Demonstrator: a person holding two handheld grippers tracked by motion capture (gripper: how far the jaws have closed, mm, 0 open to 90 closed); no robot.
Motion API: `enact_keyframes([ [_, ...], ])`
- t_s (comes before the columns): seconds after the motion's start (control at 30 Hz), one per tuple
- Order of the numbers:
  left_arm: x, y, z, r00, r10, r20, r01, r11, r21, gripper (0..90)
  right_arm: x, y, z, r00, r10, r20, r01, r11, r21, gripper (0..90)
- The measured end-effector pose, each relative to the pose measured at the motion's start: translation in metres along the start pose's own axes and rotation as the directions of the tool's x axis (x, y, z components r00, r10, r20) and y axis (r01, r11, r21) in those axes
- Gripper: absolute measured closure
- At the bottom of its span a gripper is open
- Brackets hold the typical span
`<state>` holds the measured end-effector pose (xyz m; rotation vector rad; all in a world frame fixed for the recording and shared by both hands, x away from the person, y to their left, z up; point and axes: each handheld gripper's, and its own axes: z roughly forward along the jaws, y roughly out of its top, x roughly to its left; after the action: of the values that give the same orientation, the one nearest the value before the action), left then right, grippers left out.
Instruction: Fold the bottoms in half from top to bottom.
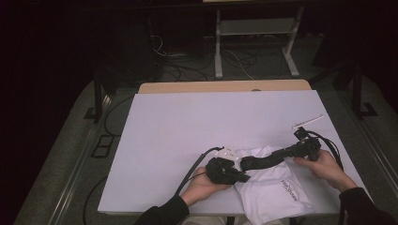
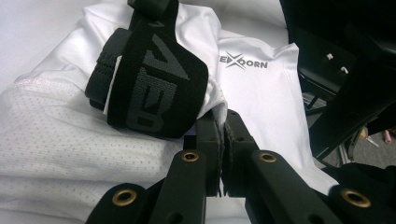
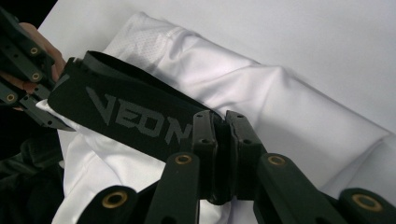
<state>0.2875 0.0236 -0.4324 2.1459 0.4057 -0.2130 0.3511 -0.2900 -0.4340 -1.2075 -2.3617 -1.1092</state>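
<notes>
Between the jaws of the left gripper (image 2: 223,140), which stand closed together, a thin fold of the white synthetic sports shirt with mesh panels (image 2: 70,135) is pinched at its edge. Just beyond that pinch point, the wide black woven elastic strap with grey lettering (image 2: 149,74) wraps over the bunched fabric. The right gripper (image 3: 220,140) is likewise clamped, its jaws closed on the near end of the strap, which runs from there across the shirt toward the left gripper. The shirt lies on the white desk (image 1: 187,122) at its near edge, between the person's two hands, with the strap stretched over its upper part.

Risks from this position:
- The left hold covers very little fabric. Any pull along the strap would probably draw the fold out of the jaws.
- The shirt is smooth and loosely bunched. Tension from the right gripper may slide the strap off the bundle rather than tighten it.
- The shirt reaches the near edge of the desk. Dragging it toward the person could tip it off.

Differences between views:
- The left gripper view shows the pinched fabric edge and a printed logo (image 2: 243,61) on the shirt.
- The right gripper view shows the strap's lettering and the clamp on it.
- The high view shows a thin white stick (image 1: 308,121) lying well apart near the desk's right edge.
</notes>
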Motion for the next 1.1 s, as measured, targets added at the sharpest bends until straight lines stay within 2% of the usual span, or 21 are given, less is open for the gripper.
enact_keyframes([
  [0.2,0.0,0.0,0.0,1.0,-0.005,0.005,0.005,1.0,0.003,81.7,0.006,-0.003,-0.008,0.999,-0.041,-0.017,0.04,0.998,-0.044,82.5],
  [0.6,0.002,0.0,-0.003,0.9995,-0.032,0.007,0.032,0.9995,0.002,65.3,0.012,-0.01,-0.023,0.9962,-0.067,-0.055,0.061,0.993,-0.103,82.5],
  [0.77,0.004,0.0,-0.006,0.9983,-0.058,-0.004,0.058,0.9982,-0.016,56.2,0.016,-0.012,-0.028,0.9945,-0.08,-0.068,0.072,0.991,-0.116,82.5],
  [0.9,0.004,0.001,-0.009,0.9959,-0.085,-0.031,0.083,0.9957,-0.04,46.7,0.017,-0.014,-0.031,0.993,-0.092,-0.073,0.083,0.988,-0.129,82.5],
  [1.1,0.009,0.002,-0.017,0.9924,-0.121,-0.018,0.119,0.9876,-0.103,36.9,0.019,-0.017,-0.032,0.9919,-0.099,-0.08,0.088,0.987,-0.132,82.5],
])
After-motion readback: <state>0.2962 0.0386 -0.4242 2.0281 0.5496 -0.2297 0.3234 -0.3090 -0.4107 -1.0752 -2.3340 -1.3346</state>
